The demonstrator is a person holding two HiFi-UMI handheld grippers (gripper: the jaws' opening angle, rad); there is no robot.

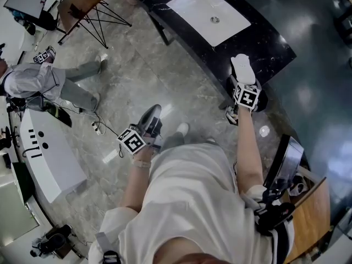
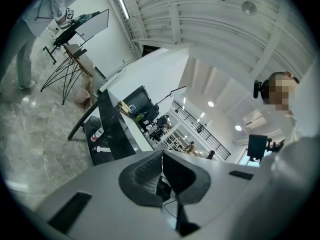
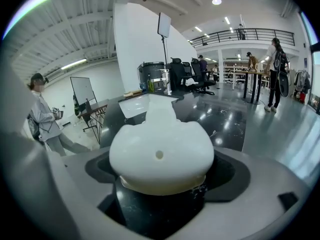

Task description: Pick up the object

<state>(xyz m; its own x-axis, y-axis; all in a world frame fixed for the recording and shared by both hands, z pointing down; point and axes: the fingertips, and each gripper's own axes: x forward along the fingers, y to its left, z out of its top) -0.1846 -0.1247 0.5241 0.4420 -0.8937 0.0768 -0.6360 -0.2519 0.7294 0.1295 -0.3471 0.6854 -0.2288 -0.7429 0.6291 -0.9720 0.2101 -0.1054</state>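
Note:
A white rounded object (image 3: pixel 160 144) with a small hole in its face sits between the dark pads (image 3: pixel 227 171) of my right gripper (image 3: pixel 161 156), which is shut on it. In the head view the white object (image 1: pixel 242 67) sticks out beyond the right gripper (image 1: pixel 245 89), at the near edge of a black marble counter (image 1: pixel 264 43). My left gripper (image 1: pixel 149 120) hangs lower, over the grey floor, away from the counter. In the left gripper view its jaws (image 2: pixel 161 171) are shut with nothing between them and point up toward the room.
A white rectangular basin (image 1: pixel 209 15) is set into the black counter. A person in grey (image 1: pixel 38 81) stands at the left near a folding stand (image 1: pixel 82 10). A white desk (image 1: pixel 47 153) lies lower left, a chair (image 1: pixel 286 164) at the right.

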